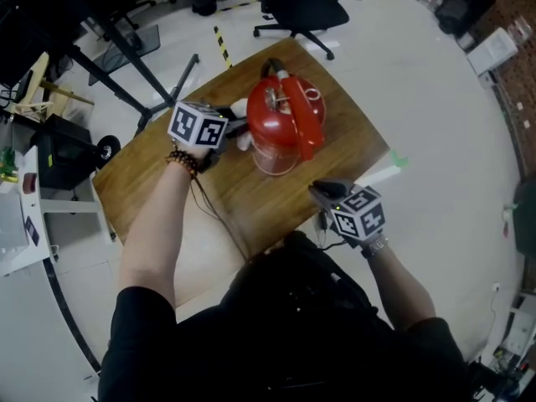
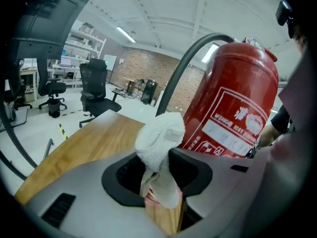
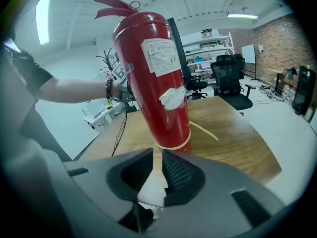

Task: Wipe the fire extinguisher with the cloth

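Near desk edge: right tongs (image 3: 157, 153) stand a slim gap apart, nothing pinched, aimed at the cylinder's base. Further in, left tongs (image 2: 154, 152) pinch a bunched white terry cloth (image 2: 159, 138). The cloth's top touches the side of the red cylindrical fire extinguisher (image 2: 233, 108). Extinguisher stands upright about mid-way across the brown wooden desk (image 1: 159, 182), with a black hose (image 2: 183, 68) arcing off its head and a white label facing the right tongs. Beyond the desk: black office chair (image 1: 297, 7) on pale floor (image 1: 419, 82).
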The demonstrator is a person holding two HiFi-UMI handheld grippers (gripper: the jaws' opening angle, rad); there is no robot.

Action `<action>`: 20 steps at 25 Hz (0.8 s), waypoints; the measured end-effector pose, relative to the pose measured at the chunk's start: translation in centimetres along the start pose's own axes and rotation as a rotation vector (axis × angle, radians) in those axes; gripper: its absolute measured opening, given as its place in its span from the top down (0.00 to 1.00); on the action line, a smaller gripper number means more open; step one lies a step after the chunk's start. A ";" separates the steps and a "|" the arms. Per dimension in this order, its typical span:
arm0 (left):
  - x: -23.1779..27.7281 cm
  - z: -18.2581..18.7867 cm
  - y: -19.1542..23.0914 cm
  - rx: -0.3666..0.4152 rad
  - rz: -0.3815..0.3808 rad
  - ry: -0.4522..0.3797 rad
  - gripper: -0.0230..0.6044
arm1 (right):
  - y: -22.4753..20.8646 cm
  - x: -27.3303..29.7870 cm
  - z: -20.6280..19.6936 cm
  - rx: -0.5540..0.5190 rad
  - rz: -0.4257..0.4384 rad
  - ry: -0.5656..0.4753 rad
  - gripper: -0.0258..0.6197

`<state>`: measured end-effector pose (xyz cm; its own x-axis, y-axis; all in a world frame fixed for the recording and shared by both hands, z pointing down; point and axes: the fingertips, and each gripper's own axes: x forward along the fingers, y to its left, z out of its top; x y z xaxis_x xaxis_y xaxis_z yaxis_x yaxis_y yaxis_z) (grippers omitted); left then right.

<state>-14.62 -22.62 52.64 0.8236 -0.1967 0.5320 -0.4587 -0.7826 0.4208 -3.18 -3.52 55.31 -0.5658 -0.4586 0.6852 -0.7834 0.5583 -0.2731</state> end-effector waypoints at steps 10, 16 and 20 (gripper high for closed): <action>3.2 -4.9 2.6 -0.097 0.036 0.051 0.75 | -0.6 0.5 -0.4 0.007 0.012 0.027 0.84; 4.7 -6.9 3.7 -0.138 0.069 0.068 0.75 | -1.0 0.9 -0.5 0.014 0.022 0.037 0.84; 5.3 -7.6 4.4 -0.152 0.082 0.081 0.75 | -1.2 1.1 -0.4 0.015 0.029 0.041 0.84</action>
<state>-14.82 -22.58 62.91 0.7545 -0.2037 0.6239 -0.5736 -0.6666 0.4760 -2.76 -4.46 56.68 -0.5774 -0.4137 0.7039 -0.7709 0.5602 -0.3031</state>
